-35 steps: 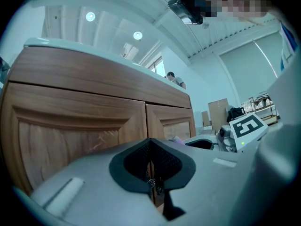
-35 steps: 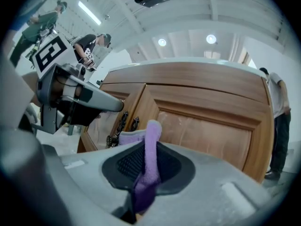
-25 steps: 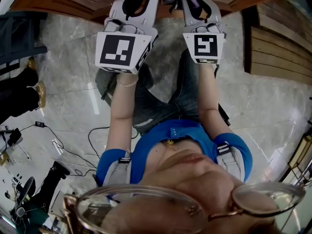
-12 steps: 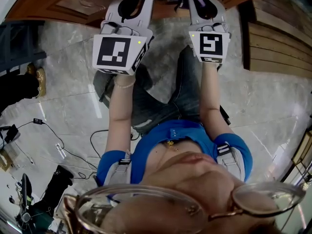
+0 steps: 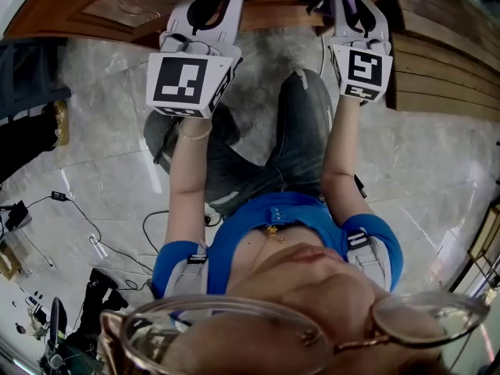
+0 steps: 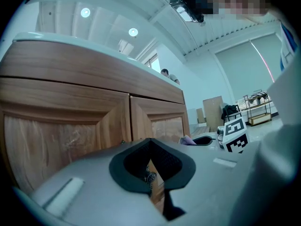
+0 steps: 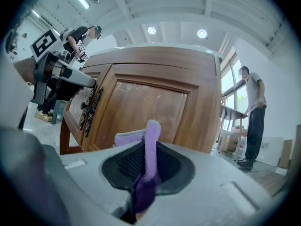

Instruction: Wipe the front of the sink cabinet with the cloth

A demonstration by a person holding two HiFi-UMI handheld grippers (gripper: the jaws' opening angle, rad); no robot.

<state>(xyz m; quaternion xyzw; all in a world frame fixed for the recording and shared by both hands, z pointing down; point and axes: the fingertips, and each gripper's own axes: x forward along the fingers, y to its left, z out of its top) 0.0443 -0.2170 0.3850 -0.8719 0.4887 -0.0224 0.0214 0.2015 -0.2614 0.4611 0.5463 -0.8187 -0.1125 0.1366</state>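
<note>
We clamp cloth (image 7: 151, 142) in right gripper (image 7: 146, 166), centre frame; thin fold may slip when dragged on cabinet front (image 7: 155, 102). Left gripper (image 6: 151, 169) closed, empty, risks bumping it.

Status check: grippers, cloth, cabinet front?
Left gripper shut, empty. Right gripper shut on purple cloth, facing the cabinet front; contact unclear. No obstruction seen.

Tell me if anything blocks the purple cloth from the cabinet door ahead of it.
Nothing visible does. The right tool is shut on the purple cloth, and the wooden cabinet door stands just beyond it, with no object showing between them.
</note>
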